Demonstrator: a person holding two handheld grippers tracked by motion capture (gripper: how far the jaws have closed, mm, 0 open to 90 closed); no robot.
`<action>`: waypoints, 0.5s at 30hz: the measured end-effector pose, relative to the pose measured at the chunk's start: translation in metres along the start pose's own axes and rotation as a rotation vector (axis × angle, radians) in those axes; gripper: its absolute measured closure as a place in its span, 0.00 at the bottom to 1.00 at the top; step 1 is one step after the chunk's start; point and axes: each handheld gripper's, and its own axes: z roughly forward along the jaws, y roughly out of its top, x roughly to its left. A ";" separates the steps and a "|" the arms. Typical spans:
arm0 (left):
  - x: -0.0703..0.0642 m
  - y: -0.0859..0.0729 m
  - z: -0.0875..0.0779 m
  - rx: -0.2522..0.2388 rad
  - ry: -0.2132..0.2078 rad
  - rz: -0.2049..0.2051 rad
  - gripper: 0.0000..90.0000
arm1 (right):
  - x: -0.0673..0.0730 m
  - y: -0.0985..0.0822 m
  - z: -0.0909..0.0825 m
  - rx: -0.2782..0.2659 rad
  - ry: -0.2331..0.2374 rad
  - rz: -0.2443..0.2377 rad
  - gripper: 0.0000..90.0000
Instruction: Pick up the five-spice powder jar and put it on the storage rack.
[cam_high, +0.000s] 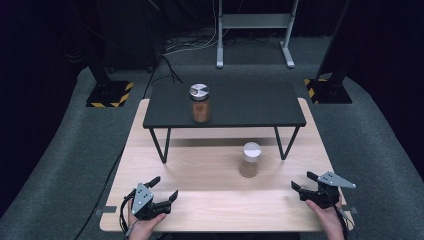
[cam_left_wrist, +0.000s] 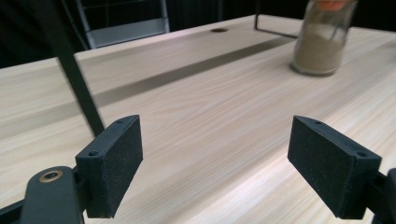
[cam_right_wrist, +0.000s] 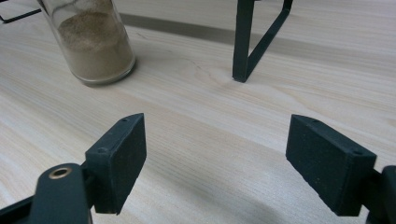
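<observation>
In the high view, the left gripper (cam_high: 164, 189) and right gripper (cam_high: 303, 181) are resting low on the light wooden table (cam_high: 210, 210), jaws spread and gripping nothing. The white-lidded glass jar of tan powder (cam_high: 249, 160) is standing upright between them, under the black shelf's (cam_high: 225, 105) front edge. In the left gripper view the jar (cam_left_wrist: 322, 39) is standing far right; in the right gripper view the jar (cam_right_wrist: 91, 39) is at upper left.
</observation>
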 end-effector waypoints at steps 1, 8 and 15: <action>-0.001 -0.002 0.000 -0.006 0.012 0.004 0.20 | 0.000 0.000 0.000 0.001 0.001 -0.002 0.21; 0.008 -0.006 0.000 0.006 0.043 -0.052 0.18 | 0.000 0.000 0.000 0.003 0.007 -0.006 0.20; 0.010 -0.004 0.001 0.019 0.046 -0.058 0.18 | 0.000 0.000 0.000 0.003 0.007 -0.006 0.20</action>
